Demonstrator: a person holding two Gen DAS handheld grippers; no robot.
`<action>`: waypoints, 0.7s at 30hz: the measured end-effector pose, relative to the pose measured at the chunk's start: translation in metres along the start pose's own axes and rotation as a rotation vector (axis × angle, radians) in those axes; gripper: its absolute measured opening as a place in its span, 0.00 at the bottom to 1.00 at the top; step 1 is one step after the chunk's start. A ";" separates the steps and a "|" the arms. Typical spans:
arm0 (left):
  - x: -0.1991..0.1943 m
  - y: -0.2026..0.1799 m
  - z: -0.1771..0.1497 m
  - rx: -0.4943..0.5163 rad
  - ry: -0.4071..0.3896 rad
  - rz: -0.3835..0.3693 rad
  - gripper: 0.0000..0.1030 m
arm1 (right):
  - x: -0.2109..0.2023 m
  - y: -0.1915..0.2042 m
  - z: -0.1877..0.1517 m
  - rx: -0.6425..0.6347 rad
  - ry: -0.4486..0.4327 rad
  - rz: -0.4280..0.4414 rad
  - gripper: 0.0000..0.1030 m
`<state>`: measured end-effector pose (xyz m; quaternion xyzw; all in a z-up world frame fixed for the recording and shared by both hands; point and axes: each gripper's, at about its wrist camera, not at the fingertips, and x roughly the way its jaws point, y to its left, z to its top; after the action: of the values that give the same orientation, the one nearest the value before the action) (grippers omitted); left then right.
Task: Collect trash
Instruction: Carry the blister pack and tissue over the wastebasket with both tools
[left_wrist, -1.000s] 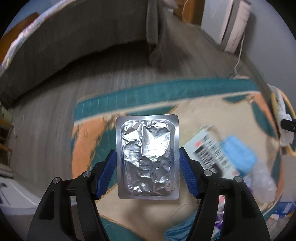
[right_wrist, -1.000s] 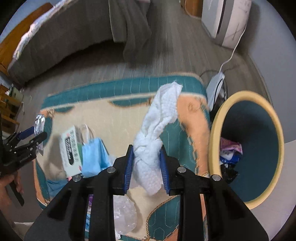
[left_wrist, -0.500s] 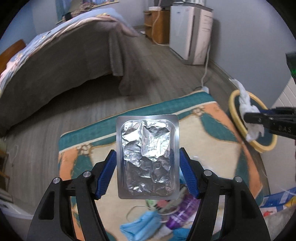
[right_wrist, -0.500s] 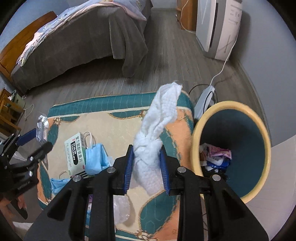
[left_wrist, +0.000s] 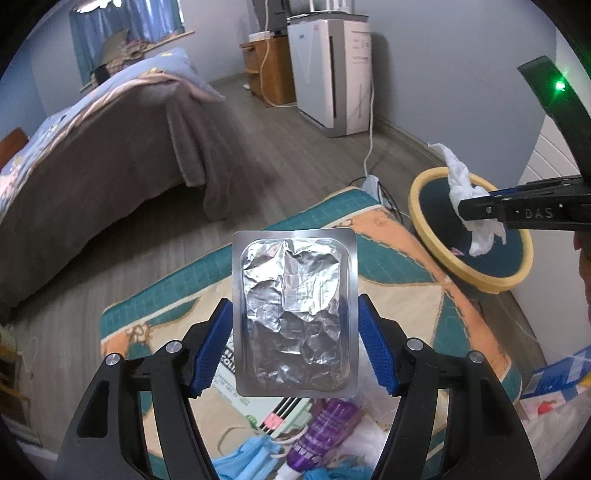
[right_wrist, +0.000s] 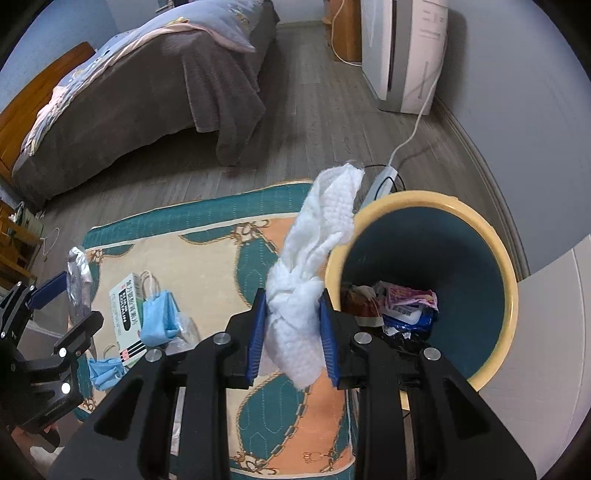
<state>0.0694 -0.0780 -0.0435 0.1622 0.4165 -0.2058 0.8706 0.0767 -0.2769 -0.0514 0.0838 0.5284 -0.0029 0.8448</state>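
Two grippers: each one grips a piece of trash above the rug, near the bin.
Left gripper (left_wrist: 295, 347): its blue pads clamp the two long edges of a foil blister pack (left_wrist: 295, 317), which stands upright and flat toward the camera, crumpled foil face showing.
Left gripper from the right wrist view (right_wrist: 70, 299): seen at the left edge, above the rug's left end, with the foil pack (right_wrist: 78, 273) edge-on between its fingers.
Right gripper (right_wrist: 291, 332): jaws narrow, pinching a wad of white tissue (right_wrist: 314, 266) at its lower part; the tissue's loose end sticks up and leans toward the bin.
Right gripper from the left wrist view (left_wrist: 469, 206): it reaches in from the right, level, with the tissue (left_wrist: 465, 184) held over the bin's opening.
Bin (right_wrist: 506, 266): round, yellow rim, dark teal inside, standing on the floor at the rug's right end, close to the wall; wrappers (right_wrist: 402, 306) lie at its bottom.
Rug (right_wrist: 207, 258): teal, cream and orange, on the grey wood floor.
Trash left on rug: a white printed box (right_wrist: 125, 310), blue face masks (right_wrist: 159, 317) beside it, a purple tube (left_wrist: 325, 424) in the left wrist view.
Background: bed (right_wrist: 147, 92) with a grey cover, white appliance (right_wrist: 402, 51) by the wall.
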 end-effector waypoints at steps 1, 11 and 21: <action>-0.002 -0.001 -0.001 0.004 -0.004 0.001 0.66 | 0.001 -0.001 0.000 0.001 0.001 -0.003 0.26; -0.001 -0.027 0.001 0.055 -0.013 -0.020 0.66 | 0.001 -0.031 -0.002 0.062 0.000 -0.021 0.26; 0.003 -0.053 0.008 0.024 -0.002 -0.061 0.66 | -0.002 -0.077 -0.006 0.147 -0.008 -0.058 0.26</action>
<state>0.0498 -0.1279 -0.0467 0.1596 0.4178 -0.2376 0.8623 0.0631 -0.3520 -0.0633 0.1302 0.5256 -0.0664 0.8381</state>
